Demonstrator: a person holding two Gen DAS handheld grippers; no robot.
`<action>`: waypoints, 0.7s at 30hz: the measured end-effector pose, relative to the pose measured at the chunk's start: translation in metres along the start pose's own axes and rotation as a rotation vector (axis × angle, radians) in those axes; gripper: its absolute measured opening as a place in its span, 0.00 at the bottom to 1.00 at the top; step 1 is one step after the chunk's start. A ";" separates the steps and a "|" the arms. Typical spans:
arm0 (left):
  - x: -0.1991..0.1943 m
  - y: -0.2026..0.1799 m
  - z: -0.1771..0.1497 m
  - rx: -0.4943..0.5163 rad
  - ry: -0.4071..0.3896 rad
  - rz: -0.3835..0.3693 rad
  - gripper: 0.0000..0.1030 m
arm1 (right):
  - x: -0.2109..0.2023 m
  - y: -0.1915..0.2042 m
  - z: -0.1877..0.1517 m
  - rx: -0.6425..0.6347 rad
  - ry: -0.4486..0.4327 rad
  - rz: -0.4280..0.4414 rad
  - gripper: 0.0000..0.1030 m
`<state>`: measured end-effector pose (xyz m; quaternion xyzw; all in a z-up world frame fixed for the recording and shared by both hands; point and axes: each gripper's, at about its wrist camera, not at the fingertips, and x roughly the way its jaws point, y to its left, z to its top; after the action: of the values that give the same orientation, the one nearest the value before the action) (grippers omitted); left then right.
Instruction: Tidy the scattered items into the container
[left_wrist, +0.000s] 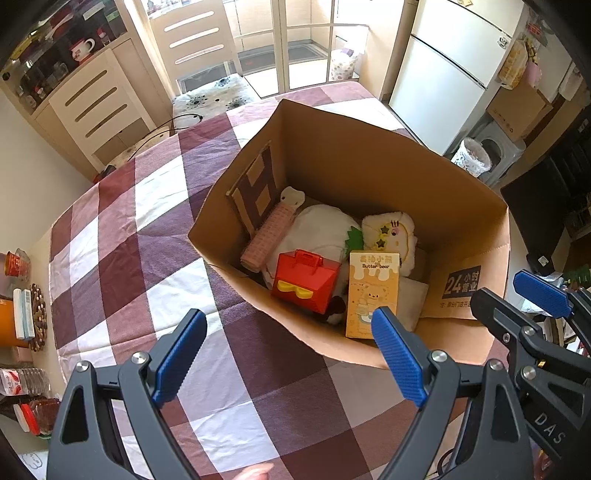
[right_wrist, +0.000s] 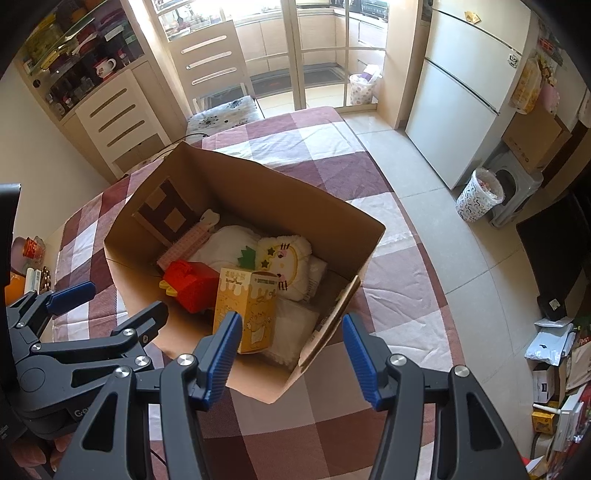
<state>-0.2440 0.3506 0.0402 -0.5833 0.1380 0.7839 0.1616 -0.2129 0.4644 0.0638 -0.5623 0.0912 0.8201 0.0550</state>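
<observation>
An open cardboard box (left_wrist: 369, 162) (right_wrist: 258, 192) stands on the checked tablecloth (left_wrist: 122, 236). Inside lie a red toy case (left_wrist: 306, 280) (right_wrist: 192, 286), a yellow Butter bear carton (left_wrist: 373, 291) (right_wrist: 247, 306), a white plush with star eyes (left_wrist: 391, 232) (right_wrist: 284, 258), a pink roll (left_wrist: 266, 236) and a brown patterned card (left_wrist: 258, 188). My left gripper (left_wrist: 291, 354) is open and empty, just short of the box's near wall. My right gripper (right_wrist: 291, 350) is open and empty, over the box's near corner; it also shows at the right edge of the left wrist view (left_wrist: 517, 295).
The table's left edge holds jars and packets (left_wrist: 22, 314). Chairs (right_wrist: 218, 77) stand at the far side. A white fridge (right_wrist: 469, 85), a patterned bin (right_wrist: 480, 199) and stacked boxes (right_wrist: 554, 369) stand on the floor to the right.
</observation>
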 end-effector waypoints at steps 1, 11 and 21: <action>0.000 0.000 0.000 -0.002 0.001 -0.002 0.89 | 0.000 0.000 0.000 0.000 0.000 0.001 0.56; 0.002 0.001 -0.001 -0.008 -0.003 -0.018 0.89 | 0.001 0.000 0.001 0.001 0.001 0.000 0.56; -0.002 -0.001 -0.001 -0.001 -0.032 -0.007 0.89 | 0.000 0.002 0.000 -0.001 -0.008 0.004 0.56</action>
<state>-0.2426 0.3508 0.0417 -0.5712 0.1327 0.7928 0.1663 -0.2133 0.4628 0.0643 -0.5590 0.0916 0.8224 0.0535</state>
